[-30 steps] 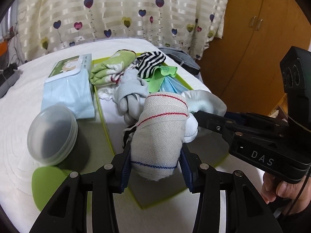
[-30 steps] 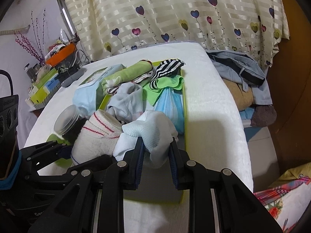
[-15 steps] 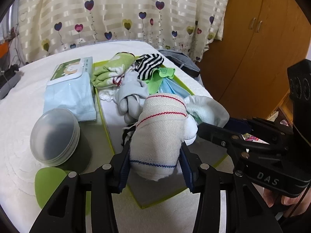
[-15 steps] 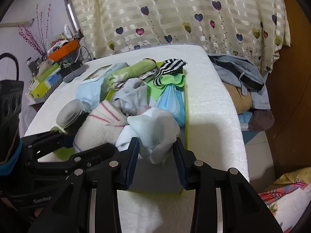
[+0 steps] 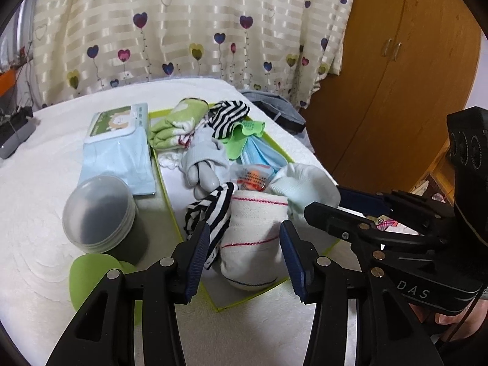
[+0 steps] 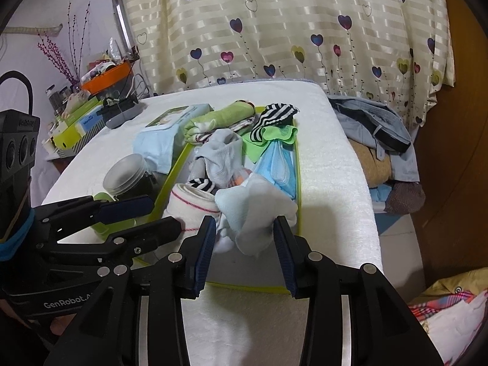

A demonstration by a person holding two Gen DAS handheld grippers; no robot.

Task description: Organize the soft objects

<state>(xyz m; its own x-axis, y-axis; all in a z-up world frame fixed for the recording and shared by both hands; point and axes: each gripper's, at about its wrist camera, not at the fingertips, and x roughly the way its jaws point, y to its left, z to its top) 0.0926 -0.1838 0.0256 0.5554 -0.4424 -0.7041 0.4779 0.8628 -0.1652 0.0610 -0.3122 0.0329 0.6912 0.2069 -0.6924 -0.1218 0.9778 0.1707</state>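
White ribbed cotton sock with thin red and blue stripes [image 5: 253,238] lies at the lower centre of the left view in the shallow green-rimmed tray [image 5: 166,183] on the white bed [image 5: 33,189]. The left claw [image 5: 244,253] is opening, its pads flanking the sock without pressing. The right claw [image 6: 244,244] stands spread around a pale blue-and-white sock [image 6: 256,210], not squeezing it.

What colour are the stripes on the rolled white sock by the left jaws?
Red, plus one dark blue near its bottom, on the rolled white sock; left wrist view shows it best.
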